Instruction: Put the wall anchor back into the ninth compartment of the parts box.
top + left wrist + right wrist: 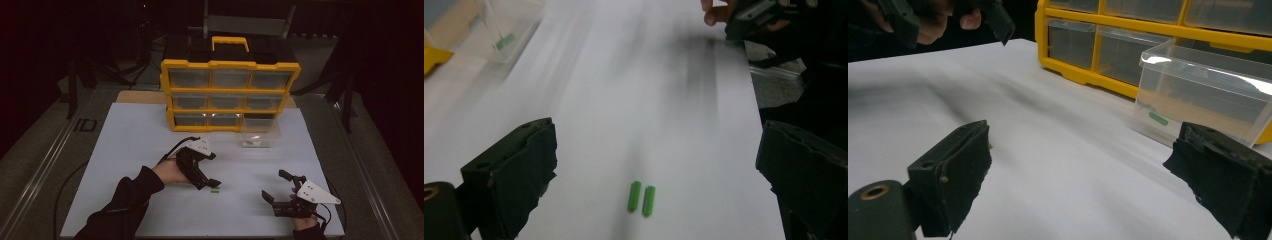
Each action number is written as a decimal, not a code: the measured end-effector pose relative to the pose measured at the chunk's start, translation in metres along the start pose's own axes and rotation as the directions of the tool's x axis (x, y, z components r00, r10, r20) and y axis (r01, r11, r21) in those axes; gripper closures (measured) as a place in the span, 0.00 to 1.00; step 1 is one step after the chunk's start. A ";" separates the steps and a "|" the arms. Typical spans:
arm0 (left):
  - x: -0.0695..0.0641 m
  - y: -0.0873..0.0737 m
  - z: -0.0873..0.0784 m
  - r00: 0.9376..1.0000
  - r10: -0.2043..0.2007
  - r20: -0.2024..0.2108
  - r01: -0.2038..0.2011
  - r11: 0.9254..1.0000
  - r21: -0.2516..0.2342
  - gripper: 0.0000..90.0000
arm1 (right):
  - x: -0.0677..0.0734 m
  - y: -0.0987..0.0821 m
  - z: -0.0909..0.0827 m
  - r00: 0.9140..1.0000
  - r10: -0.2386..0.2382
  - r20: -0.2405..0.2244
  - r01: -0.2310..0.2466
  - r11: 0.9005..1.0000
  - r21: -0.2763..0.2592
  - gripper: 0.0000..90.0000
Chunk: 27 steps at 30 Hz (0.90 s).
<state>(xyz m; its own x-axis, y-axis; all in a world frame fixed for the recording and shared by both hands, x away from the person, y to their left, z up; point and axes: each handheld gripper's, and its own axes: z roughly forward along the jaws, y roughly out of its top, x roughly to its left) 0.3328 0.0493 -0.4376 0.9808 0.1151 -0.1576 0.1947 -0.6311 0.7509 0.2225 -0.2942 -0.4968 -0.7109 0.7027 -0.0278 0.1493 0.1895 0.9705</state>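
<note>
Between our left gripper's (659, 165) wide-spread jaws, two small green pegs (642, 198) lie side by side on the white sheet (135, 150), touching or nearly so, with nothing held. Our right gripper (280, 192) hovers near the sheet's front right corner, jaws also well apart and empty.

Farther back a clear drawer (261, 132) stands pulled out in front of the yellow cabinet (230, 95), with at least one more green peg (1158, 118) inside it.

We judge the pegs are meant for that drawer. Because they lie so close together, closing on them could catch both at once, or pinch one and flick the other away across the smooth sheet. They are thin and round, so an off-centre grip may let one roll or squirt out. The drawer is light; we could nudge it when dropping a peg in.
</note>
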 end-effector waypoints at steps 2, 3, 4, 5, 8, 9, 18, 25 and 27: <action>0.000 -0.004 0.001 1.000 -0.002 -0.001 0.002 1.000 -0.003 0.05 | 0.000 0.000 0.000 1.000 -0.002 0.001 0.002 1.000 0.000 0.09; 0.000 -0.005 0.001 1.000 -0.005 0.003 0.005 1.000 -0.006 0.05 | 0.000 0.000 0.000 1.000 -0.002 0.000 0.002 1.000 0.001 0.09; -0.001 -0.007 0.002 1.000 -0.003 -0.001 0.003 1.000 -0.008 0.05 | 0.000 0.000 0.000 1.000 -0.001 -0.001 0.001 1.000 0.003 0.09; -0.001 -0.009 0.002 1.000 -0.003 0.004 0.003 1.000 -0.011 0.06 | 0.000 0.000 0.000 1.000 0.000 0.000 0.000 1.000 0.005 0.09; -0.002 -0.012 0.005 1.000 0.003 0.013 -0.002 1.000 -0.011 0.07 | 0.000 0.000 0.000 1.000 -0.002 0.000 0.002 1.000 0.006 0.09; -0.003 -0.014 0.006 1.000 0.002 0.014 -0.002 1.000 -0.013 0.08 | 0.000 0.000 0.001 1.000 -0.006 0.000 0.006 1.000 0.005 0.09; -0.001 -0.033 0.023 0.999 -0.019 0.038 0.019 1.000 -0.006 0.17 | 0.001 0.000 0.001 1.000 -0.008 -0.001 0.008 1.000 0.009 0.09; 0.003 -0.044 0.033 0.999 -0.032 0.026 0.032 0.999 -0.002 0.28 | 0.001 -0.001 0.002 1.000 -0.009 -0.004 0.009 1.000 0.011 0.09; 0.004 -0.045 0.036 0.999 -0.037 0.015 0.037 0.999 0.001 0.33 | 0.001 0.000 0.001 1.000 -0.008 -0.005 0.008 1.000 0.011 0.09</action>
<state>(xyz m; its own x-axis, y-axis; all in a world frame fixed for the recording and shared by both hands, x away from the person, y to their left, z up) 0.3280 0.0504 -0.4950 0.9726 0.1273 -0.1947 0.2310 -0.6273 0.7437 0.2225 -0.2923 -0.4975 -0.7152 0.6981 -0.0345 0.1511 0.2026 0.9675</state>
